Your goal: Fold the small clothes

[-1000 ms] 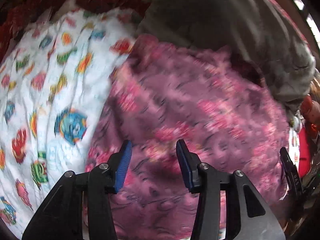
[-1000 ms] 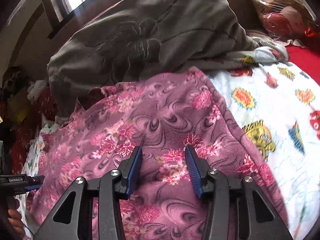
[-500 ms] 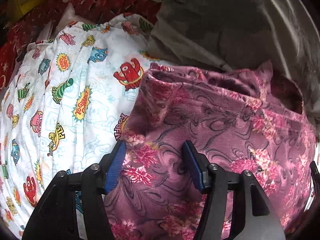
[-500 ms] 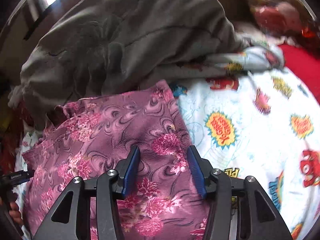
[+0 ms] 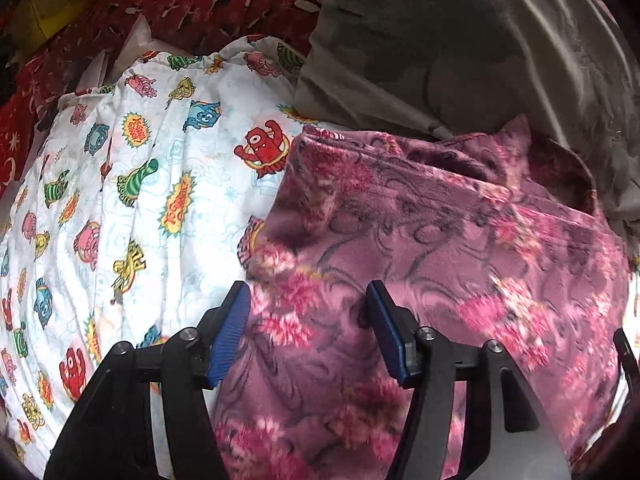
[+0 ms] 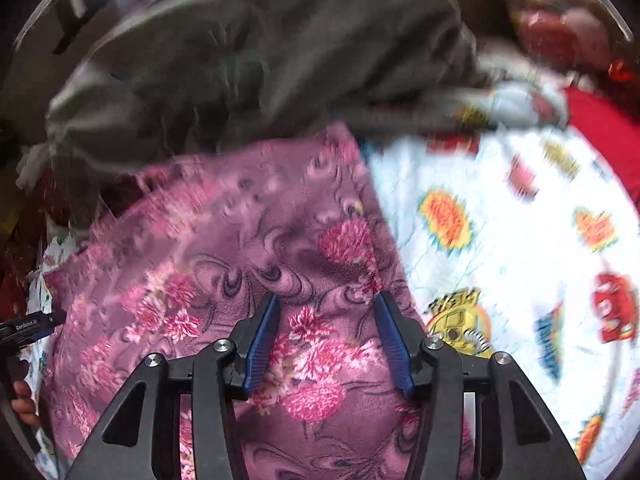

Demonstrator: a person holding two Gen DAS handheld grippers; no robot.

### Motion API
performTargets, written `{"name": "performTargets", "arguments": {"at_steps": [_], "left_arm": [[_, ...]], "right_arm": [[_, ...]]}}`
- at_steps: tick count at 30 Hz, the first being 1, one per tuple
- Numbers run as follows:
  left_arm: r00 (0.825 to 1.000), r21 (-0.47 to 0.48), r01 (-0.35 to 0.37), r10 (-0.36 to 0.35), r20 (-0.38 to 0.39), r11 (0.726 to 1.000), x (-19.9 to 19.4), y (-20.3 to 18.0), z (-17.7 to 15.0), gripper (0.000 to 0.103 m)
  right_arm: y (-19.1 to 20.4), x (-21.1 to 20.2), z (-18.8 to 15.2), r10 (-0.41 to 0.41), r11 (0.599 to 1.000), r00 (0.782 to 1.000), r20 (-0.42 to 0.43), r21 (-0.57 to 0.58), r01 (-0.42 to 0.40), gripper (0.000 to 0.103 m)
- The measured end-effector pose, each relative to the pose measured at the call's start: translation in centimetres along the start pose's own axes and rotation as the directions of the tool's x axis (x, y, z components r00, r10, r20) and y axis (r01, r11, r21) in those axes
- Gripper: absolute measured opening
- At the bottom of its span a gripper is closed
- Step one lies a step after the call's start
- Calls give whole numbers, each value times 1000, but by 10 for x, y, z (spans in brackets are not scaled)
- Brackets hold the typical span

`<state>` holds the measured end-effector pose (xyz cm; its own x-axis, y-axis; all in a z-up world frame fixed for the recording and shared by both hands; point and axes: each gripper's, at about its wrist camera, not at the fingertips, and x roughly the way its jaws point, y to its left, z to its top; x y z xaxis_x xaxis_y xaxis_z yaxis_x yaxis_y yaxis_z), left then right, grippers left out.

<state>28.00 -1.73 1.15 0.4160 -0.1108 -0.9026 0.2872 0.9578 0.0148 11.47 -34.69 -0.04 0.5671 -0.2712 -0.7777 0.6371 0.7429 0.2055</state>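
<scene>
Left gripper (image 5: 308, 332): the blue-padded fingers (image 5: 230, 332) stand apart, poised over the purple floral garment (image 5: 420, 248), the left finger near the garment's left edge and the right finger over its middle; whether the pads touch the fabric cannot be told. Right gripper (image 6: 326, 344): the fingers (image 6: 394, 344) likewise stand apart with nothing clamped between them, over the same purple floral garment (image 6: 224, 264), the right finger close to the garment's right edge. The garment spreads ahead of and beneath both pairs of fingers, its far edge folded and rumpled. It lies on a white cartoon-print sheet (image 5: 132, 208), which extends left of the left fingers and right of the right fingers (image 6: 520, 240). Beyond the garment, ahead of both grippers, a grey cloth (image 5: 460, 52) is heaped (image 6: 240, 64) against its far edge. Farther out, a red patterned fabric (image 5: 192, 4) lies beyond the sheet in the left wrist view. At the left margin of the right wrist view, the left gripper's tip (image 6: 32, 326) shows beside the garment.
</scene>
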Motion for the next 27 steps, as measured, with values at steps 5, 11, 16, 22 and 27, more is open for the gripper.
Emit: {"name": "performTargets", "arguments": {"at_steps": [5, 11, 16, 22, 27], "left_arm": [[990, 1, 141, -141, 28, 990, -32, 0, -21, 59], [989, 49, 142, -140, -49, 989, -12, -19, -48, 61], [980, -20, 189, -189, -58, 982, -21, -10, -37, 61], [985, -88, 171, -172, -10, 981, -19, 12, -1, 61], [994, -102, 98, -101, -27, 990, 5, 22, 19, 61]], "right_arm": [[5, -28, -4, 24, 1000, 995, 92, 14, -25, 52], [-8, -1, -19, 11, 999, 1000, -20, 31, -11, 57], [-19, -22, -4, 70, 992, 997, 25, 101, -72, 57], [-53, 18, 37, 138, 964, 988, -75, 238, -117, 59], [-46, 36, 58, 226, 966, 971, -78, 146, -213, 17]]}}
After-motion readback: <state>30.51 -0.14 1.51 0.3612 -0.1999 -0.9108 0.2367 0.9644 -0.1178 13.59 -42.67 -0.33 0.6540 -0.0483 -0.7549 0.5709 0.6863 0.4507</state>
